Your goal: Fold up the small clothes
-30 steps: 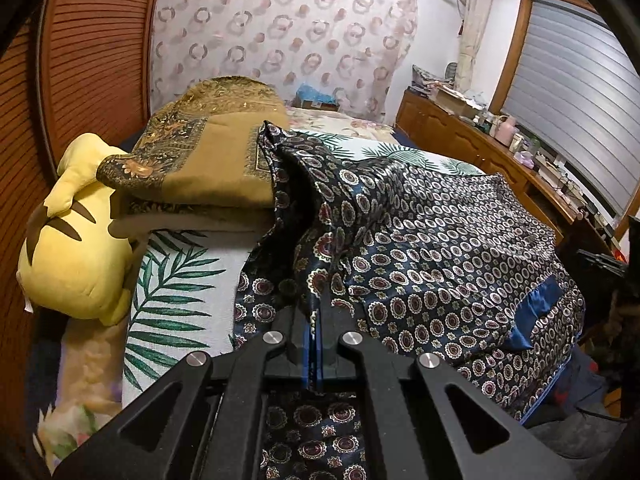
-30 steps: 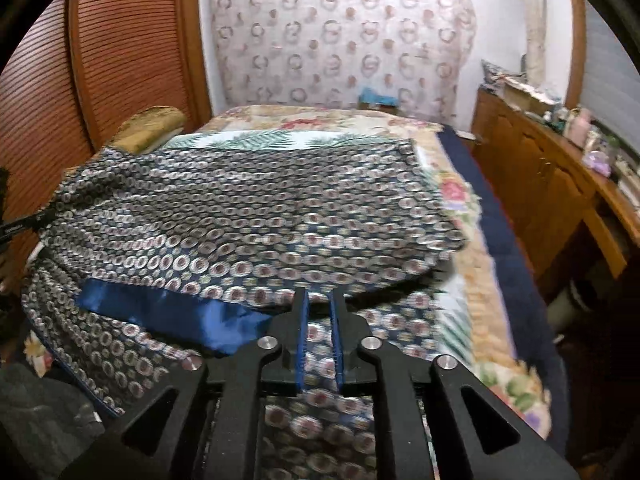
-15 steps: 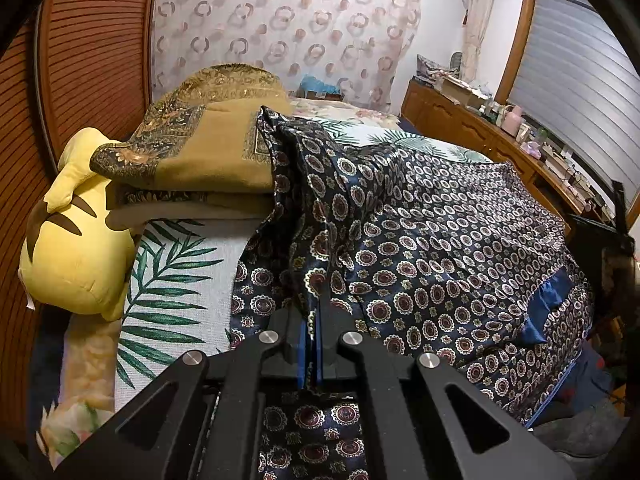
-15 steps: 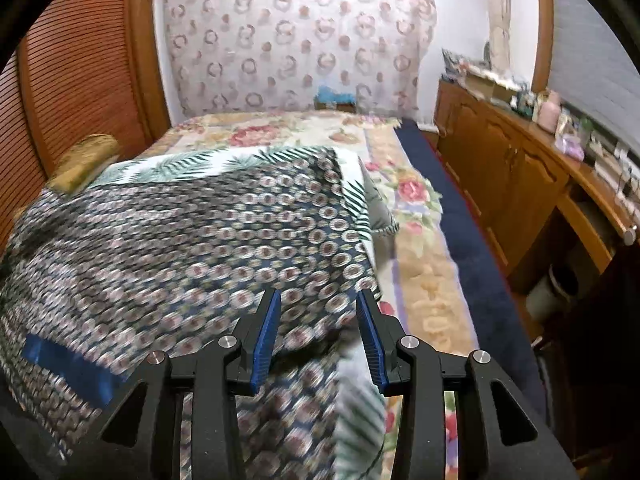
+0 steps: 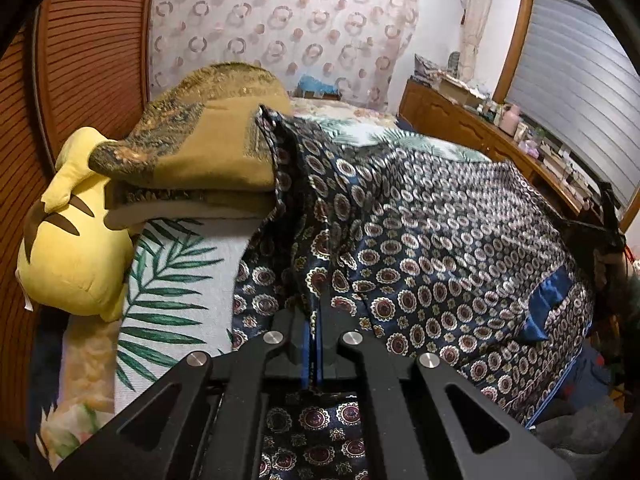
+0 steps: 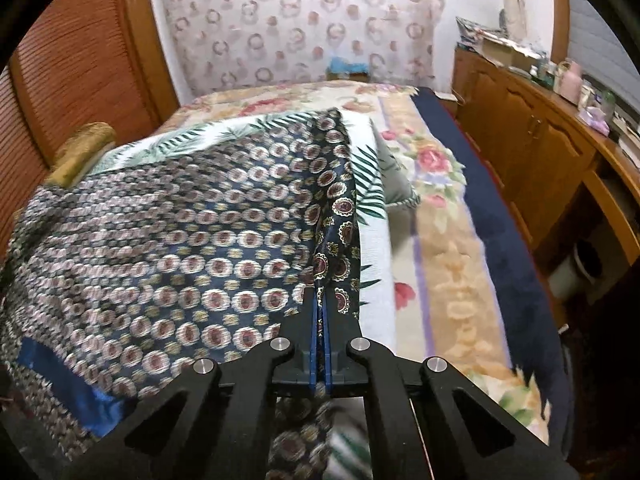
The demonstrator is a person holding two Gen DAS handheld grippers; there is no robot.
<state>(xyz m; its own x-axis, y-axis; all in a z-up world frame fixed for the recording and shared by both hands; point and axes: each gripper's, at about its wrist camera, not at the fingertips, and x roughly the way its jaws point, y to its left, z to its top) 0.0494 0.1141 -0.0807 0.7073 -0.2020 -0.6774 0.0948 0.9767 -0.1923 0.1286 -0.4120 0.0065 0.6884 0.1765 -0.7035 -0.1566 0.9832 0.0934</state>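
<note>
The patterned garment [image 5: 440,248] is spread over the bed [image 6: 448,264], reaching away ahead of both grippers, its long axis running across from one to the other. Its near edge is pinched at one end by the left hand-held gripper [image 5: 314,340] and at the other by the right hand-held gripper [image 6: 320,320], both clamped tight on cloth.

Both wrist views near, angled down, sharing garment [image 5: 440,248]
</note>
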